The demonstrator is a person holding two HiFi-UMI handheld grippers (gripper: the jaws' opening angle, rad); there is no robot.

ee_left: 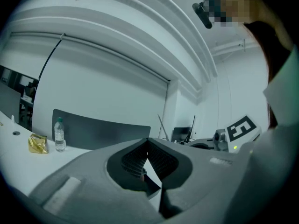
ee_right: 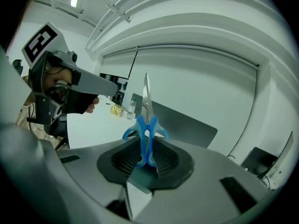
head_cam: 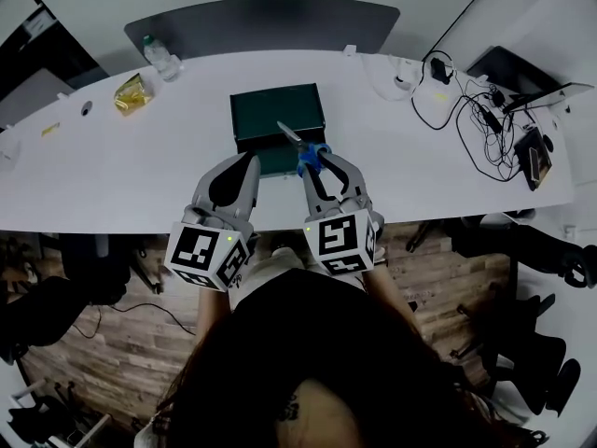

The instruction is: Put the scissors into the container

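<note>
The dark green container [head_cam: 277, 119] stands open-topped on the white table [head_cam: 131, 171], just beyond both grippers. My right gripper [head_cam: 318, 163] is shut on the blue handles of the scissors [head_cam: 312, 155]; their blades point up and away over the container's near right corner. In the right gripper view the scissors [ee_right: 146, 125] stand upright between the pads, blades closed, held above the table. My left gripper [head_cam: 249, 170] hovers beside the container's near left corner. In the left gripper view its jaws [ee_left: 147, 143] meet at the tips with nothing between them.
A water bottle [head_cam: 159, 56] and a yellow packet [head_cam: 131, 93] lie at the far left. Tangled cables [head_cam: 476, 110] and dark devices [head_cam: 532, 152] cover the right end. A dark chair back [head_cam: 261, 21] stands behind the table. The table's near edge runs under my grippers.
</note>
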